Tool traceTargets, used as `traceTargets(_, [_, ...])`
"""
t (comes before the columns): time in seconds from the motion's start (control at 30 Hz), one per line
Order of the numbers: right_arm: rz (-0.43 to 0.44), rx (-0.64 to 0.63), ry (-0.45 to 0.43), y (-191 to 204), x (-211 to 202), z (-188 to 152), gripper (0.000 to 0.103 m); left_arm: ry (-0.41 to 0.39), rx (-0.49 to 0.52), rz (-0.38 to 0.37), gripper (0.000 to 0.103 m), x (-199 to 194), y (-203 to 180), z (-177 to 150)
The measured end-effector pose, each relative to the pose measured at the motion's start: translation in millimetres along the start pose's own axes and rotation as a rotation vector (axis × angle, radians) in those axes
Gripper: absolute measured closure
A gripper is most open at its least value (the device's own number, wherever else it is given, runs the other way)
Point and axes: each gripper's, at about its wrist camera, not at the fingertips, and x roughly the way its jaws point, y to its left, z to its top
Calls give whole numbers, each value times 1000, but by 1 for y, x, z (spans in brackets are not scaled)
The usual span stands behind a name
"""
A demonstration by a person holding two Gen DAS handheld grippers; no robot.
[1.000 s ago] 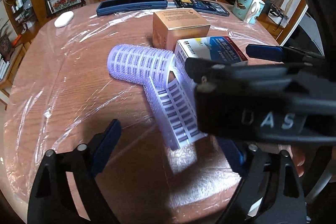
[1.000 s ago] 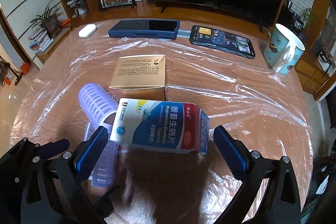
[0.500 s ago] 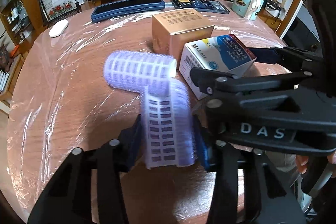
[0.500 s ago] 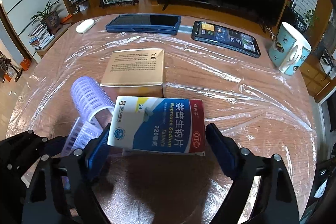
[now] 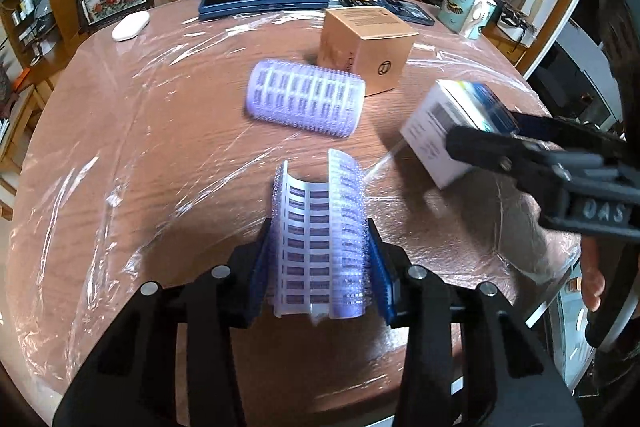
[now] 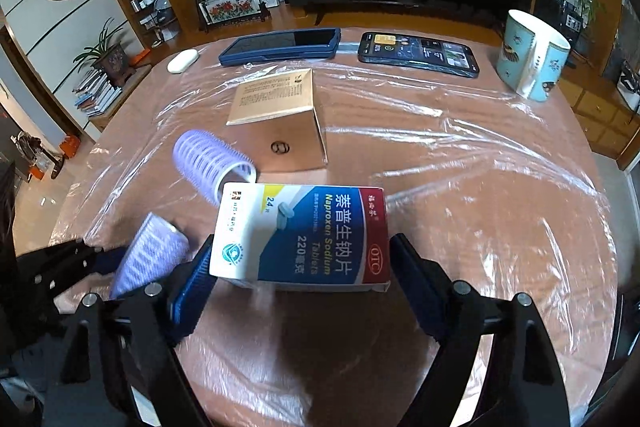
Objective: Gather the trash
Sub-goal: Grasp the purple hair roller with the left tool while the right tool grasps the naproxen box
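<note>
While both tools are held over the plastic-covered table [image 5: 120,155], the left gripper [image 5: 319,259] is seen clamped on a split lilac hair roller [image 5: 316,239]; the right gripper [image 6: 300,267], its jaws lately narrowing, is pressed against a medicine box [image 6: 304,235]. Ahead of the left gripper, a whole roller [image 5: 306,103] is noted lying, a tan carton [image 5: 366,43] beyond it

A lilac hair roller [image 5: 306,103] sits at twelve o'clock; the tablet box [image 6: 304,233] is white, blue and red; the carton [image 6: 280,119] is gold.
</note>
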Motion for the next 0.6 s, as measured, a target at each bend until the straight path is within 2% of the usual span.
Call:
traceTargets(0.27, [1, 23, -2, -2, -11, -22, 20, -11, -23, 27, 58, -4, 5, -3])
traceTargets(0.6, [28, 22, -29, -3, -38, -40, 20, -27, -18, 20, 58, -20, -2, -12])
